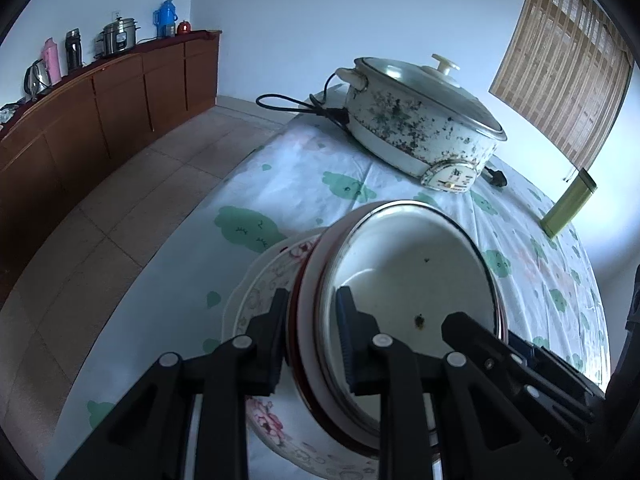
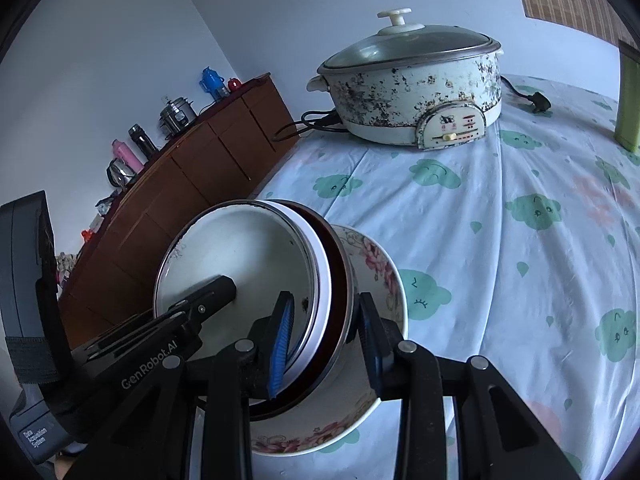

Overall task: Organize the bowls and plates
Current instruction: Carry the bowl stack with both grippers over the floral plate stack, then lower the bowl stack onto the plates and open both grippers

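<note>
A stack of nested bowls (image 1: 412, 264) (image 2: 240, 256) has a white inside, a metal rim and a dark red bowl around it. It stands in a floral dish (image 1: 256, 288) (image 2: 380, 264) on the table. My left gripper (image 1: 312, 340) is shut on the stack's wall at one side, one finger inside and one outside. On the opposite side my right gripper (image 2: 326, 340) is shut on the wall in the same way. Each wrist view shows a finger of the other gripper reaching into the bowl (image 1: 464, 324) (image 2: 216, 290). Whether the stack rests on the dish or hangs just above it, I cannot tell.
A speckled electric pot (image 1: 420, 120) (image 2: 412, 92) with a glass lid and a black cord stands farther back on the cloud-print tablecloth (image 1: 304, 176). A green box (image 1: 568, 204) stands at the right. Past the table's left edge are a tiled floor and a wooden sideboard (image 1: 100, 112) with flasks.
</note>
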Available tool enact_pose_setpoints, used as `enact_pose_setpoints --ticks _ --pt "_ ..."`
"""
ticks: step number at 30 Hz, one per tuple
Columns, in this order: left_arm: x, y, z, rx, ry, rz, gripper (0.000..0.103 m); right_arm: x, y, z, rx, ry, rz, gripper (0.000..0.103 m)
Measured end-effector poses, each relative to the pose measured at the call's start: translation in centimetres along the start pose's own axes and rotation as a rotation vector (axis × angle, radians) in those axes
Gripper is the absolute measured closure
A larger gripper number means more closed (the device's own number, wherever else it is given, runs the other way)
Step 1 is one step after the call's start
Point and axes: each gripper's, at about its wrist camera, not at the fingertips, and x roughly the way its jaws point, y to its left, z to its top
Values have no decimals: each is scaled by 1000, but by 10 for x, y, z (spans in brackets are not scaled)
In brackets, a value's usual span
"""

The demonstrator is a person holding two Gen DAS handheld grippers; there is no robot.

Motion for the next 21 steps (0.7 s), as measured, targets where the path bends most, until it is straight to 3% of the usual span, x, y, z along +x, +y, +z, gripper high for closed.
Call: enact_pose_setpoints --ticks 13,21 --pt "-6 -1 -11 7 12 -15 78 -11 13 -6 -61 55 -63 66" --pt "-4 3 -12 -9 19 -10 79 -10 13 -7 -62 49 -48 63"
